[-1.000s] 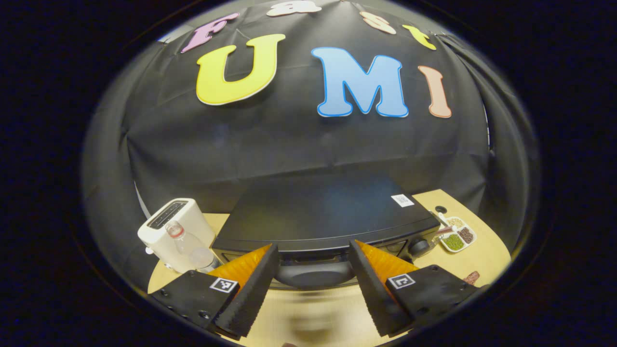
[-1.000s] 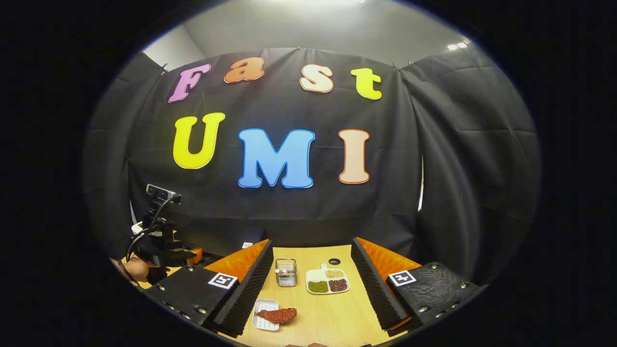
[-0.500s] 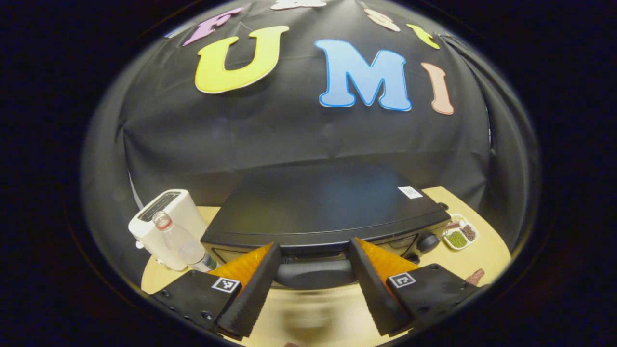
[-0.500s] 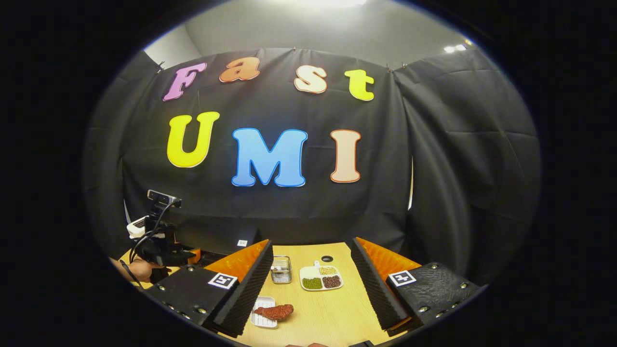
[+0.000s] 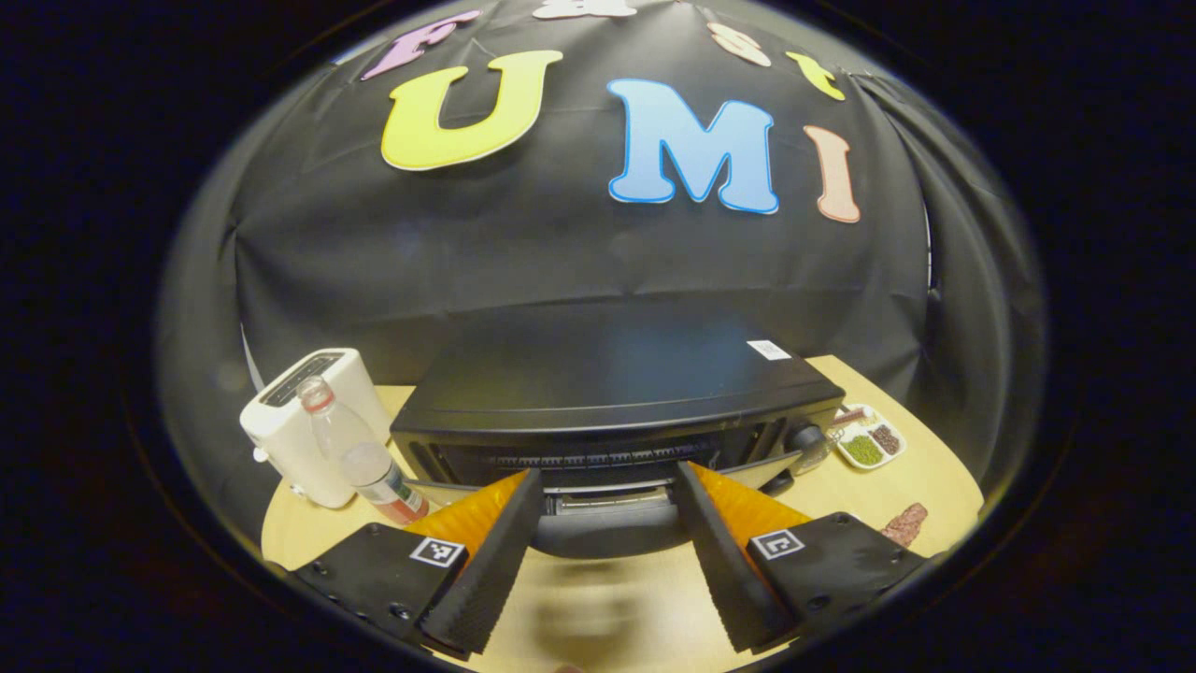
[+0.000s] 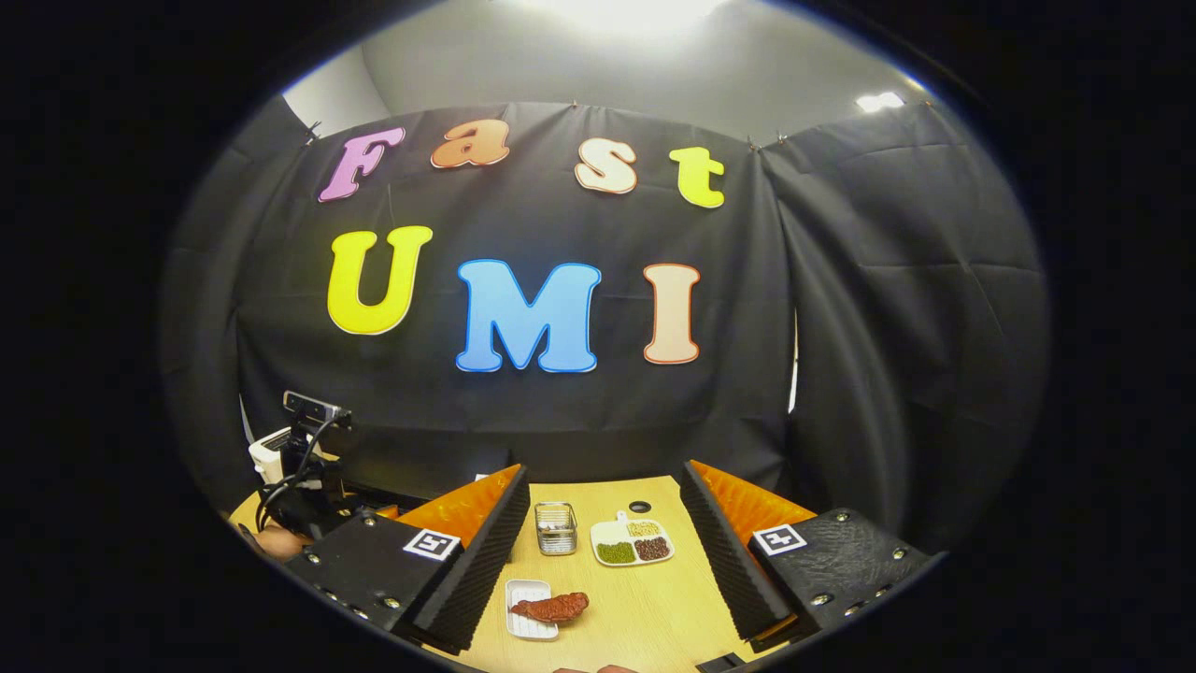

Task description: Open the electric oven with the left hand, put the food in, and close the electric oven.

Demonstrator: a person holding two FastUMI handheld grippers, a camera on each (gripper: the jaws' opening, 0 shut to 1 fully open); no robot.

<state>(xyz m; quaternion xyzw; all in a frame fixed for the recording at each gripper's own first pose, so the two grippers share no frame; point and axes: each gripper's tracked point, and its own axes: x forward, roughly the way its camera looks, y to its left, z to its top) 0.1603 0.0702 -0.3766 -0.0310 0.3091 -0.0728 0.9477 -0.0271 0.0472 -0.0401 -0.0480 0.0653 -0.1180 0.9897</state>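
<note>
Right in front of the left tool (image 5: 605,551) sits the black electric oven (image 5: 607,393), its door tipped open a crack at the top, with the dark door handle (image 5: 607,528) lying between the tool's two fingers; they're spread wide either side of it and I can't tell if they actually touch it. Off to that tool's left on the light wooden tabletop (image 5: 897,486) there's a white toaster (image 5: 304,425) with a clear plastic bottle (image 5: 360,463) leaning just in front of it. To its right is a little divided dish (image 5: 864,439) of beans, and nearer, the reddish food (image 5: 904,523). There's a small white sticker on the oven's top, too tiny to read. Over in the right gripper view, the right tool (image 6: 605,551) hovers with fingers wide apart, gripping nothing, above the food on its white tray (image 6: 525,608). Beyond it are a wire basket (image 6: 556,528) and the dish. Black cloth wraps the booth, grey wall and ceiling light above.
</note>
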